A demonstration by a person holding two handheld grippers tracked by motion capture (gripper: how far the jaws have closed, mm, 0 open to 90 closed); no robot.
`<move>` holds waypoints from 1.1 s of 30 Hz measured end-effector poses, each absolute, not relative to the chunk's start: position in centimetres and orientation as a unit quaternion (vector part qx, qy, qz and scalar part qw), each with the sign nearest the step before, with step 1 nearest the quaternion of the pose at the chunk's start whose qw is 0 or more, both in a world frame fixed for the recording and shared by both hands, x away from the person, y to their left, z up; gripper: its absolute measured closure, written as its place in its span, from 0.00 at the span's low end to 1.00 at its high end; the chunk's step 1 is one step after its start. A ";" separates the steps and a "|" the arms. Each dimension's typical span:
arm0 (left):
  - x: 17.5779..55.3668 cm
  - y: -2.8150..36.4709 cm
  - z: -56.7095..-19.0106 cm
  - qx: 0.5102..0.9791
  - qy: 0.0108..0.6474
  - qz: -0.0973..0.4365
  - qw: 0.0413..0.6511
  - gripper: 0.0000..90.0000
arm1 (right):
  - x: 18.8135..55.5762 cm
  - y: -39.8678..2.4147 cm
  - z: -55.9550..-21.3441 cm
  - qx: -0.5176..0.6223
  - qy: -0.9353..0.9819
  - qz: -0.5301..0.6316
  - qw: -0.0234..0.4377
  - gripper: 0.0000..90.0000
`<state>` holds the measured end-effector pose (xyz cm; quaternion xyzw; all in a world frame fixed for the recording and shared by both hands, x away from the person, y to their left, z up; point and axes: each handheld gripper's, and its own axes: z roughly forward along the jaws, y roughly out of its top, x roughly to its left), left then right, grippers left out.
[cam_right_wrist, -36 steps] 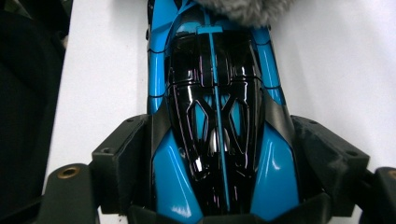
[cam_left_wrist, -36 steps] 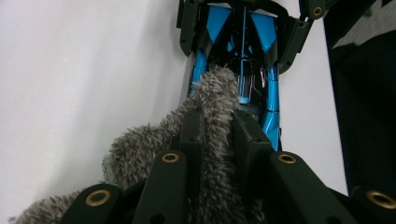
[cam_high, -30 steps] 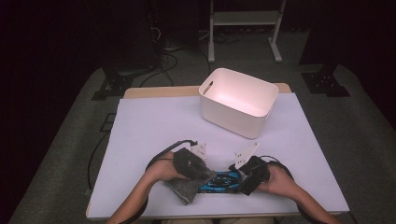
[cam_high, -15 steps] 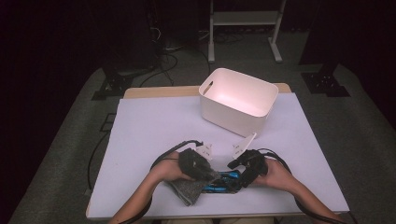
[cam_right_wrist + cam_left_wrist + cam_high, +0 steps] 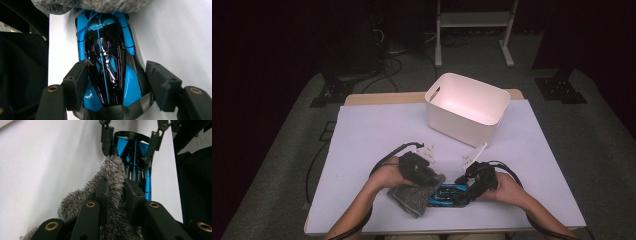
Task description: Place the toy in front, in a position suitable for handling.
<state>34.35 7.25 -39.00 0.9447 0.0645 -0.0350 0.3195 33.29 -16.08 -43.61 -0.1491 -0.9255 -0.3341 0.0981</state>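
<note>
White table (image 5: pixel 377 130) mostly bare beyond bin (image 5: pixel 467 107); toy car (image 5: pixel 449 195) near front edge; left gripper (image 5: pixel 116 192) clenched on grey cloth (image 5: pixel 412 196); right gripper (image 5: pixel 117 82) jaws closing around car, one pad off.

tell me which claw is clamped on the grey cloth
The left claw: its jaws pinch the grey cloth. The right claw straddles the blue toy car, jaws just closing, one side not yet touching.

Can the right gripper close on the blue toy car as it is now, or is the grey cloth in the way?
Probably yes. The right gripper already straddles the blue toy car near one end, jaws just closing, one pad apparently at its side. The grey cloth, pinched by the left gripper, covers only the far end.
</note>
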 end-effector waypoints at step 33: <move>34.6 7.3 -39.7 0.932 0.084 -0.125 0.330 0.84 | 28.0 -16.5 -42.7 -0.063 -0.916 -0.391 -0.070 0.35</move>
